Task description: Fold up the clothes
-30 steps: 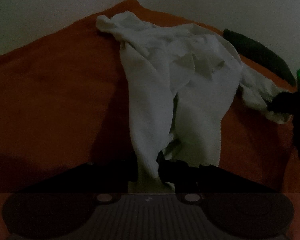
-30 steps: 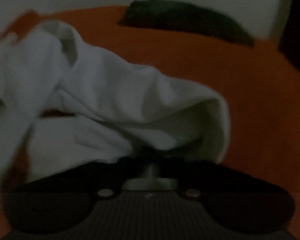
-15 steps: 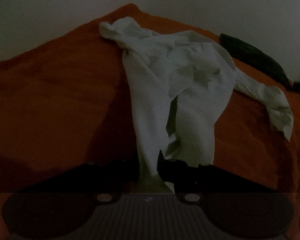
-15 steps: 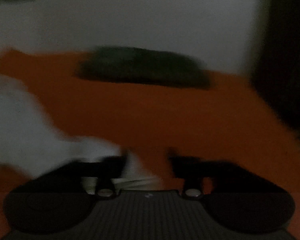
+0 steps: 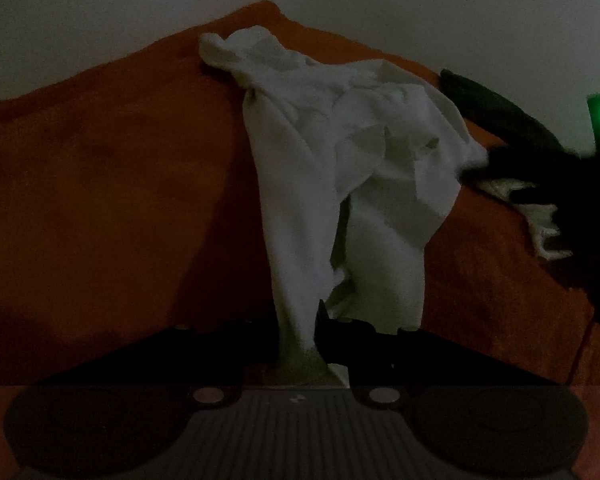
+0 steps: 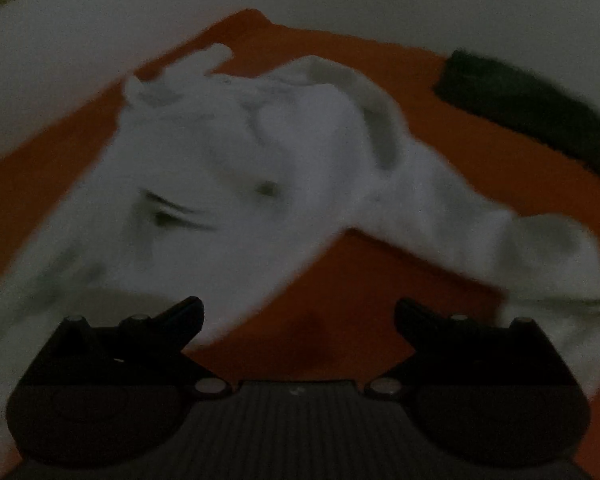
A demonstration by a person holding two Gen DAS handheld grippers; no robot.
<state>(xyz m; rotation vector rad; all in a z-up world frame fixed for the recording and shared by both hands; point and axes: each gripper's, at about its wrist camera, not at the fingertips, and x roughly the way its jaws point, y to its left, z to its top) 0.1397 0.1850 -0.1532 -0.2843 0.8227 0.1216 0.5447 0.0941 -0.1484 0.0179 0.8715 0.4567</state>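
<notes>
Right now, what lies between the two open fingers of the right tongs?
Only bare orange cover, seen in the right wrist view. The white garment passes just beyond the right tongs, not between their fingers.

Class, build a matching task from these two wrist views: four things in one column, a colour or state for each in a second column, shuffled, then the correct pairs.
Things:
1. white garment
2. bed cover
3. left hand-held gripper
4. right hand-held gripper

Colour or state:
A. open, nothing between its fingers
B. orange
C. crumpled, pale
D. shut on cloth

Pairs: 1-C, 2-B, 3-D, 4-A
</notes>
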